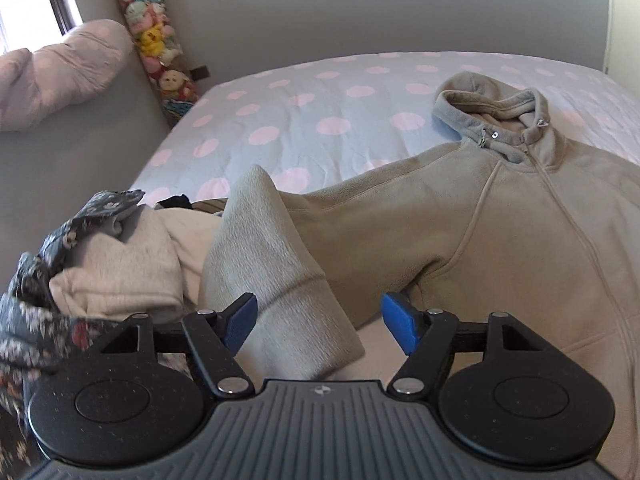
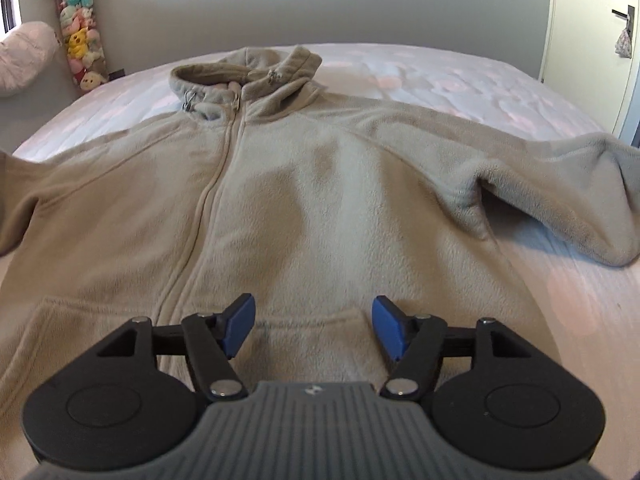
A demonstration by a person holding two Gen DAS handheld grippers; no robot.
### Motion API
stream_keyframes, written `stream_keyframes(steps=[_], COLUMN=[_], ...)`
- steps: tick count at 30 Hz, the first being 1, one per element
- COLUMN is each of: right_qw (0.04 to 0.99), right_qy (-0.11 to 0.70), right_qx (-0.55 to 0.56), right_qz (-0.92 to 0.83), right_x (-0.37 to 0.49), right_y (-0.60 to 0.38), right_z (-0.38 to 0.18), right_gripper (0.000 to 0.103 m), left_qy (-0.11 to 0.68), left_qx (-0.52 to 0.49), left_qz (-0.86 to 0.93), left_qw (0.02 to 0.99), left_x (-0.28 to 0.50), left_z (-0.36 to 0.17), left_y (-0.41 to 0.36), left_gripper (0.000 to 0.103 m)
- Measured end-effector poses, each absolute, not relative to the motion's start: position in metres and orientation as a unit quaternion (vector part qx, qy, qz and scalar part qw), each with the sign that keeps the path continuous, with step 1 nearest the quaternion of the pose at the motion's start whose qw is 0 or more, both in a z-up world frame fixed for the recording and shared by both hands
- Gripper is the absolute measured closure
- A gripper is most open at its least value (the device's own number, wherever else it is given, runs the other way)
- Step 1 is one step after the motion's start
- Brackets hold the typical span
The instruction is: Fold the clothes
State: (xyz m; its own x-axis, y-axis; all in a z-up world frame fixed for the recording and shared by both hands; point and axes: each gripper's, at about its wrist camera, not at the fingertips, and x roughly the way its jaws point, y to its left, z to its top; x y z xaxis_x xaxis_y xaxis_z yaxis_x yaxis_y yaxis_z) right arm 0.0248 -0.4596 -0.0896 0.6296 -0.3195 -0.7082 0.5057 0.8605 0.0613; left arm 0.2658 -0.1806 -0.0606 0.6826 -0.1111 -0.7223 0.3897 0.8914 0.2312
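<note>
A beige fleece zip hoodie (image 2: 304, 200) lies front up on the bed, hood toward the far wall; it also shows in the left wrist view (image 1: 500, 240). Its left sleeve (image 1: 276, 264) is bent back toward me, the cuff lying between the open jaws of my left gripper (image 1: 320, 326), which does not grip it. My right gripper (image 2: 314, 326) is open and empty, hovering just above the hoodie's lower front by the pocket. The other sleeve (image 2: 560, 196) stretches out to the right.
The bed (image 1: 320, 120) has a light cover with pink dots. A pile of other clothes (image 1: 100, 264), cream and dark floral, sits left of the sleeve. A pillow (image 1: 60, 72) and hanging plush toys (image 1: 160, 40) are at the far left. A door (image 2: 592, 40) is at the right.
</note>
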Motion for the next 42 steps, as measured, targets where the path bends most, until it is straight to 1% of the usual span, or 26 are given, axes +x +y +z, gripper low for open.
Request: stream_keyframes(steps=[4,8,10,11,13,15,17,23,27,29,31,33,39,42], right_qw=[0.892,0.892,0.893,0.894,0.895,0.895,0.897,0.898,0.898,0.898,0.898,0.899,0.902,0.902], right_qy=[0.352,0.341,0.337,0.336,0.333,0.330,0.329,0.330,0.333,0.334,0.335,0.336,0.331,0.336], right_qx=[0.163,0.187,0.190,0.191,0.195,0.197,0.196,0.193,0.187,0.182,0.176,0.171,0.157,0.145], right_qz=[-0.233,-0.231,-0.228,-0.227,-0.226,-0.224,-0.222,-0.217,-0.219,-0.221,-0.223,-0.224,-0.228,-0.228], right_x=[0.021,0.018,0.018,0.018,0.019,0.020,0.021,0.024,0.025,0.027,0.028,0.030,0.032,0.036], right_y=[-0.472,-0.477,-0.477,-0.477,-0.478,-0.480,-0.479,-0.479,-0.478,-0.477,-0.475,-0.473,-0.473,-0.473], right_z=[-0.096,-0.099,-0.100,-0.100,-0.100,-0.101,-0.100,-0.102,-0.103,-0.103,-0.104,-0.104,-0.105,-0.107], right_gripper=[0.035,0.035,0.035,0.034,0.034,0.034,0.033,0.032,0.032,0.032,0.032,0.032,0.032,0.032], left_qy=[0.348,0.305,0.307,0.309,0.305,0.301,0.296,0.318,0.317,0.324,0.350,0.375,0.403,0.411], left_qx=[0.199,0.269,0.264,0.261,0.238,0.213,0.189,0.076,0.020,0.010,-0.001,-0.004,0.021,0.040], left_qz=[-0.071,-0.001,-0.003,-0.004,-0.020,-0.036,-0.053,-0.079,-0.070,-0.046,-0.021,0.003,0.044,0.065], left_qw=[0.913,0.914,0.914,0.915,0.922,0.929,0.935,0.942,0.946,0.945,0.936,0.927,0.914,0.908], left_x=[0.252,0.251,0.255,0.257,0.260,0.263,0.265,0.315,0.345,0.363,0.384,0.403,0.446,0.456], left_z=[-0.086,-0.116,-0.116,-0.116,-0.094,-0.071,-0.047,0.053,0.119,0.134,0.130,0.114,0.051,0.028], left_y=[-0.197,-0.210,-0.202,-0.198,-0.183,-0.169,-0.154,-0.099,-0.051,-0.027,-0.005,0.012,0.028,0.032], left_gripper=[0.029,0.029,0.042,0.053,0.066,0.086,0.089,0.092,0.092,0.092,0.092,0.092,0.092,0.091])
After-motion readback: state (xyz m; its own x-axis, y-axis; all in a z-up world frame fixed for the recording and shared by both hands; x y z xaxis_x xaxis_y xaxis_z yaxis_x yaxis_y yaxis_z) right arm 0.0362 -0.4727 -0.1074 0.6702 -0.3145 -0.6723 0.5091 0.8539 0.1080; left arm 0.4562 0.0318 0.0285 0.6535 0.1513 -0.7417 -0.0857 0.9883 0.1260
